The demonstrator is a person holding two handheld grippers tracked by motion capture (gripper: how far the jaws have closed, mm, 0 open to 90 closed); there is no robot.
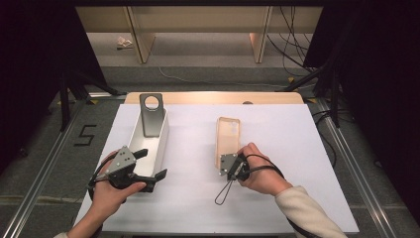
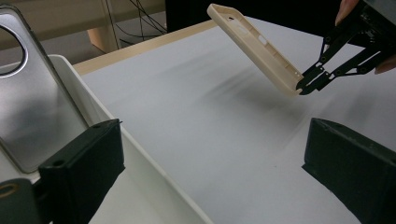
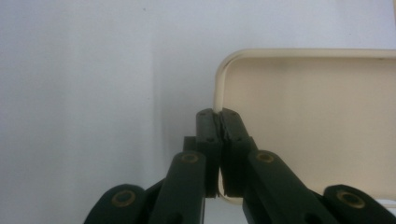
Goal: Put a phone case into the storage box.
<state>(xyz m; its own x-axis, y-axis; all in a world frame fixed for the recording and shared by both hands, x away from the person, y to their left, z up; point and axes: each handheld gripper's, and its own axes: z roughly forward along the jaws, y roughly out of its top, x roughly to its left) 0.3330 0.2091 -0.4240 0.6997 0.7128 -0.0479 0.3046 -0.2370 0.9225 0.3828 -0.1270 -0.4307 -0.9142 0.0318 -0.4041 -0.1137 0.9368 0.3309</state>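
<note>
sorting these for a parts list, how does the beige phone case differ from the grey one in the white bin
The beige phone case is cream-coloured; the grey phone case is metallic grey. The beige one is lifted off the table at a tilt, its rim pinched in the right gripper; the grey one leans in the white bin, ungripped. The grey one shows a large round cutout. Both are empty.

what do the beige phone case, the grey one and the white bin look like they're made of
Beige phone case: looks like matte moulded plastic, thin-walled with cut-out holes along its edge.
Grey phone case: smooth satin sheen, metallic-looking; could be metal or coated plastic.
White bin: likely plastic, with thin, evenly white walls and a dull finish.
</note>
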